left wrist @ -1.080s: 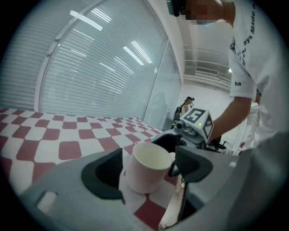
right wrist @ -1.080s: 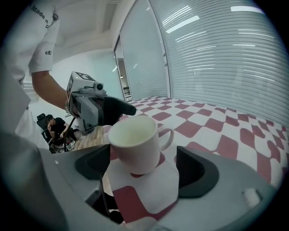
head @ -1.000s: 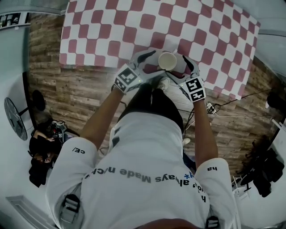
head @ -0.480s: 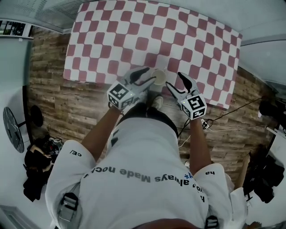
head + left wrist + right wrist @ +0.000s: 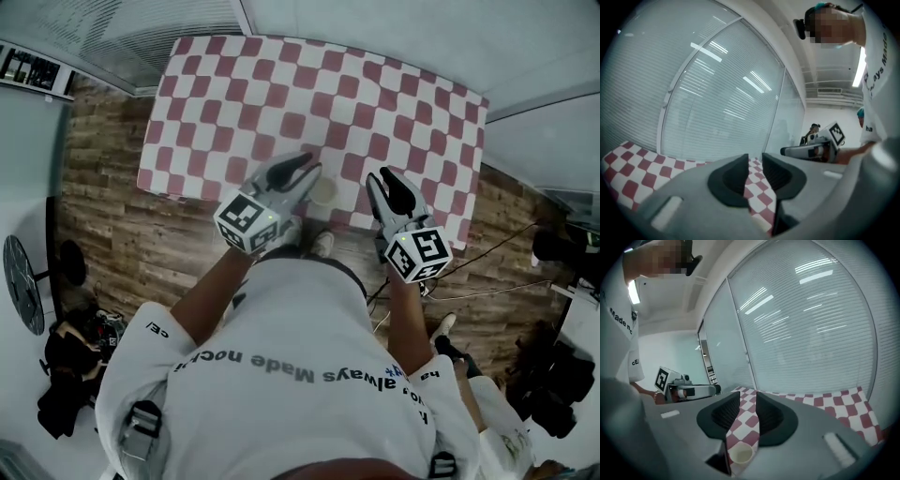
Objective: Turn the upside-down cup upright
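Observation:
A pale paper cup [image 5: 323,190] stands upright, mouth up, near the front edge of the red-and-white checked table [image 5: 281,84]. Both grippers hang above the table on either side of the cup, well clear of it. My left gripper [image 5: 305,169] has just been closing its jaws; only a narrow gap remains [image 5: 754,173] and nothing is in it. My right gripper [image 5: 394,183] has been closing too, also on nothing [image 5: 747,411]. In the right gripper view the cup [image 5: 740,454] shows far below, through the slit between the jaws.
A glass wall with blinds [image 5: 717,84] runs behind the table. Wooden floor [image 5: 122,225] surrounds it, with cables [image 5: 487,281] at the right, a fan [image 5: 21,281] and dark bags [image 5: 70,375] at the left. Each gripper sees the other, the right gripper [image 5: 811,150] and the left gripper [image 5: 689,391].
Both grippers have lifted up and away from the cup, and their jaws have narrowed from wide open. The cup stays upright on the table.

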The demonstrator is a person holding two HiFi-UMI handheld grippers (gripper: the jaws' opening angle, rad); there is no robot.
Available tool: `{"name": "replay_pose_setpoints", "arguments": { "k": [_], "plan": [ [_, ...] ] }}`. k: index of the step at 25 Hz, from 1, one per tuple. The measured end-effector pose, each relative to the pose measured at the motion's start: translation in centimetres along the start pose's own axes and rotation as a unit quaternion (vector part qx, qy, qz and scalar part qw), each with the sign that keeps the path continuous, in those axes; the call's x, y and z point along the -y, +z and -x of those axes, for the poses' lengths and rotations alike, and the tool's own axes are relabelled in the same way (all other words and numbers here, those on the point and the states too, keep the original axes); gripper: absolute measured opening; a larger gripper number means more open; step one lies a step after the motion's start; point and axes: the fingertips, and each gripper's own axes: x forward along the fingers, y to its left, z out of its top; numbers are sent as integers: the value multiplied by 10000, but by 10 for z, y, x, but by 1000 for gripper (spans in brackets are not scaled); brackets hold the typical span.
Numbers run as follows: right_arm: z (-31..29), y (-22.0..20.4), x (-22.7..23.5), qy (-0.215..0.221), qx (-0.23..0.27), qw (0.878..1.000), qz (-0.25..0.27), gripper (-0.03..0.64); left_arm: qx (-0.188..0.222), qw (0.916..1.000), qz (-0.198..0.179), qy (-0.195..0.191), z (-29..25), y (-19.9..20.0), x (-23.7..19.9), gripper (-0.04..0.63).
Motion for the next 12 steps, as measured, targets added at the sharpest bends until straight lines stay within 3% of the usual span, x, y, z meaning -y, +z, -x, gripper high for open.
{"name": "replay_pose_setpoints", "arguments": {
  "k": [4,8,12],
  "plan": [
    [15,42,-3,-388,229,9985,314,77,123,9995,-288,90,1,37,11,64],
    [28,75,-19,-231,585,9971,432,71,220,9991,-351,85,1,62,22,57],
    [39,99,-29,-406,710,9933,815,67,350,9986,-400,56,3,82,35,57]
  ]
}}
